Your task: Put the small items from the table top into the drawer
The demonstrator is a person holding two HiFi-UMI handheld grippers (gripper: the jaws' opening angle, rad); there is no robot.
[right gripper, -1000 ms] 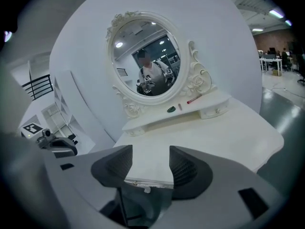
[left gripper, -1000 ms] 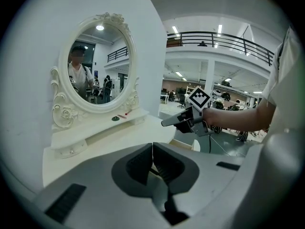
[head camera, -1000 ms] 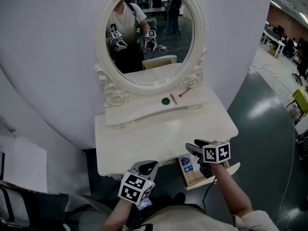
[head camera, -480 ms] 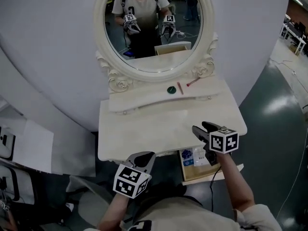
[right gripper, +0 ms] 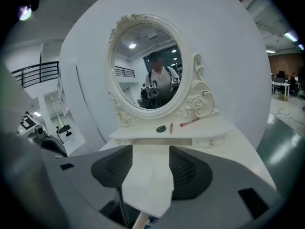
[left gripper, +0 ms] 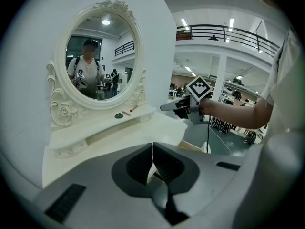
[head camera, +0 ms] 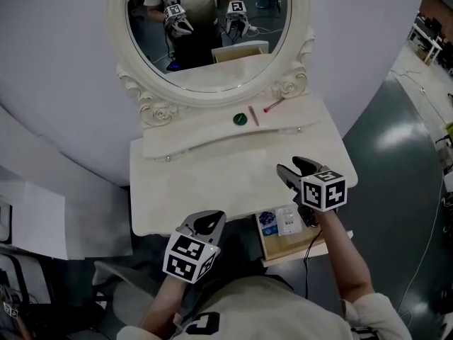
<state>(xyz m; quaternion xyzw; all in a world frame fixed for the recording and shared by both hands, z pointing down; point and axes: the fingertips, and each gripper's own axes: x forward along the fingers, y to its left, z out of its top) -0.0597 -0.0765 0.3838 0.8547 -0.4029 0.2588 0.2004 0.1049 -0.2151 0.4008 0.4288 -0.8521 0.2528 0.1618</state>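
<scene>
On the raised shelf of the white dressing table (head camera: 205, 183) lie a green round item (head camera: 241, 118), a thin pink stick (head camera: 254, 115) and a red stick (head camera: 273, 105). The right gripper view shows the same three: green item (right gripper: 161, 128), pink stick (right gripper: 171, 127), red stick (right gripper: 189, 122). My right gripper (head camera: 290, 168) is open and empty over the table's front right part, pointing at the shelf. My left gripper (head camera: 207, 222) is shut and empty at the table's front edge. The drawer (head camera: 301, 245) stands pulled out below the right gripper.
A blue packet (head camera: 268, 222) and a white packet (head camera: 288, 220) lie in the drawer. An oval mirror (head camera: 212, 41) in an ornate frame rises behind the shelf and reflects the person and both grippers. Grey floor lies to the right.
My right gripper has moved forward from above the drawer to over the table top. The head view has shifted and the table now sits further left. The left gripper stays at the front edge.
</scene>
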